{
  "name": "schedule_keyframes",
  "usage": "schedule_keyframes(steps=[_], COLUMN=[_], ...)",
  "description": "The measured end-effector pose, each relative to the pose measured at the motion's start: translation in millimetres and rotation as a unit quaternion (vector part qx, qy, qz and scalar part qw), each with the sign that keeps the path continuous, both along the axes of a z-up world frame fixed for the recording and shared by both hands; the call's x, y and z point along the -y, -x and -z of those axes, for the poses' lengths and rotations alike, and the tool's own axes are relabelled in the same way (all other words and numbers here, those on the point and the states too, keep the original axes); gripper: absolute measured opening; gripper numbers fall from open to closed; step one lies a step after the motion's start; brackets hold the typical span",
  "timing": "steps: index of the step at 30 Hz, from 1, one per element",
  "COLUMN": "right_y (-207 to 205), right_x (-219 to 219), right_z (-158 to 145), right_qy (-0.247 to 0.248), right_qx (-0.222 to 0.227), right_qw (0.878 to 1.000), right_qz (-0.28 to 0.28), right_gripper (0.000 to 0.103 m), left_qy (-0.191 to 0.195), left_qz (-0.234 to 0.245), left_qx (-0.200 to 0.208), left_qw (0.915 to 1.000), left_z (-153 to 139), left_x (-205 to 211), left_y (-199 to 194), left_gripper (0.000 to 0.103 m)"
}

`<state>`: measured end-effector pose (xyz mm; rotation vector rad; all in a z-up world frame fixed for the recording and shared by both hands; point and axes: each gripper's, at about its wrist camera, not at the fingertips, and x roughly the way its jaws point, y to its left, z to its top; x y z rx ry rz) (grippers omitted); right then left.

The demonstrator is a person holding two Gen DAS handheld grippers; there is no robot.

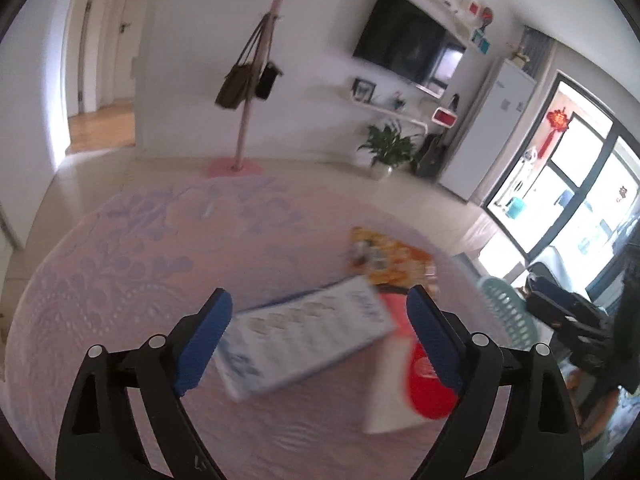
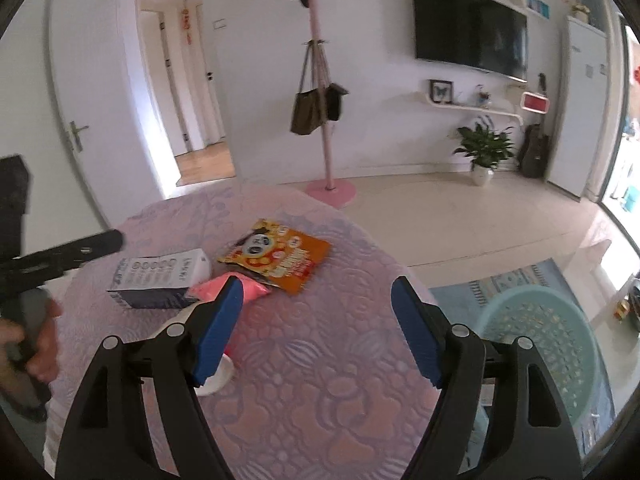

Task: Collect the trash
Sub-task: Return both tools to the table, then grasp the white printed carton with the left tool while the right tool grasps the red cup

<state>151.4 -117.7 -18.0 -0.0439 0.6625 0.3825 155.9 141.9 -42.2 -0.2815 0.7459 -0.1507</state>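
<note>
The trash sits in a loose cluster on the round table point(image 2: 320, 360), which wears a quilted pink cloth stitched with lilac flower shapes. There is a flat white carton point(image 2: 160, 276) lying on its side, printed with rows of small round pictures and edged in dark blue. Just beside it lies a crinkly orange snack bag point(image 2: 280, 256) with a cartoon panda face, flattened and glossy. Between the two, touching both, is a soft pink packet point(image 2: 236, 290). A white paper cup point(image 2: 218, 376) with red print peeks out behind the right gripper's finger; in the left wrist view it is blurred, so the marking on it is hard to read.

The left gripper point(image 1: 320, 332) hovers low over the carton point(image 1: 308, 344), blue ribbed pads spread wide with nothing between them. The right gripper point(image 2: 316, 328) hangs over bare cloth, jaws equally wide apart and empty. Off the table's edge, on a blue rug, stands a pale green plastic basket point(image 2: 540, 336) with a perforated wall.
</note>
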Motion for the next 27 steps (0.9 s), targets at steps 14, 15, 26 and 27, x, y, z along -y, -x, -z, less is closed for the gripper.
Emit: schedule_keyframes(steps=[14, 15, 26, 27], right_y=[10.4, 11.9, 14.2, 14.1], right_x=[-57.6, -57.2, -44.2, -44.1], right_z=[45.2, 46.1, 48.1, 47.0], right_qy=[-0.026, -0.028, -0.033, -0.033], right_qx=[-0.073, -0.075, -0.085, -0.084], right_qw=[0.993, 0.993, 0.993, 0.993], right_qz=[-0.086, -0.087, -0.073, -0.074], right_gripper=[0.072, 0.072, 0.072, 0.072], left_qy=[-0.018, -0.019, -0.079, -0.077], left_qz=[0.061, 0.068, 0.109, 0.107], left_qx=[-0.074, -0.077, -0.125, -0.124], left_qw=[0.9952, 0.9945, 0.9830, 0.9835], left_z=[22.1, 22.8, 43.1, 44.3], left_x=[8.3, 10.6, 42.1, 44.4], left_y=[-2.0, 3.2, -18.6, -18.3], left_gripper=[0.071, 0.072, 0.075, 0.072])
